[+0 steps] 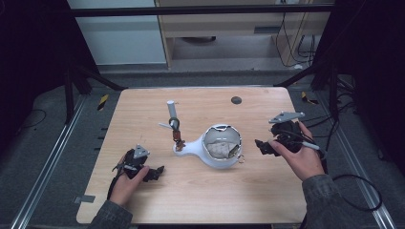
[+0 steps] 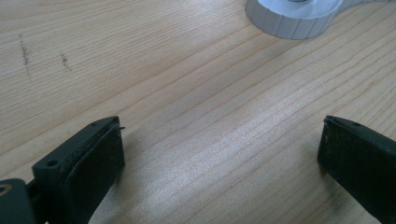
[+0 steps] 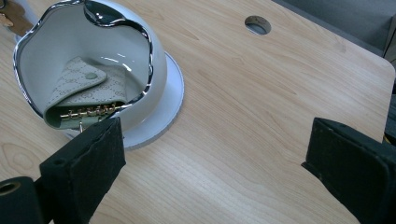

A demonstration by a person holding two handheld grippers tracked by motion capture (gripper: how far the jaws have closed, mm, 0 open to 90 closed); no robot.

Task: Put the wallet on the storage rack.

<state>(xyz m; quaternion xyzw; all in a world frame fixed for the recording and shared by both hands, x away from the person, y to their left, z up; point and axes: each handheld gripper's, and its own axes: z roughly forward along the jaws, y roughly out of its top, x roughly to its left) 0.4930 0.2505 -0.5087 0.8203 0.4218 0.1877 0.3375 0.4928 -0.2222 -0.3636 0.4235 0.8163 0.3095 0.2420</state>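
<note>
The right gripper [image 1: 261, 146] is held just right of a white egg-shaped bowl [image 1: 222, 145] with a wavy chrome rim, and its 2 jaws are spread wide with only bare tabletop between them. In the right gripper view, the bowl [image 3: 154, 56] is seen ahead and to the left of the jaws, close to the left one but not touched by it. A pale patterned key case [image 3: 86, 93] with a row of gold hooks is seen lying inside the bowl, its open end pointed toward the gripper. A dark round hole [image 3: 257, 24] in the wooden table [image 3: 261, 121] is seen farther ahead.

The left gripper [image 1: 156, 172] is rested low on the table, well apart from the bowl, and its jaws are likewise released, nothing being gripped. In the left gripper view, a ribbed white round base [image 2: 294, 18] is seen ahead and to the right of the jaws. A slim upright stand [image 1: 174, 125] is mounted on that base, left of the bowl.
</note>
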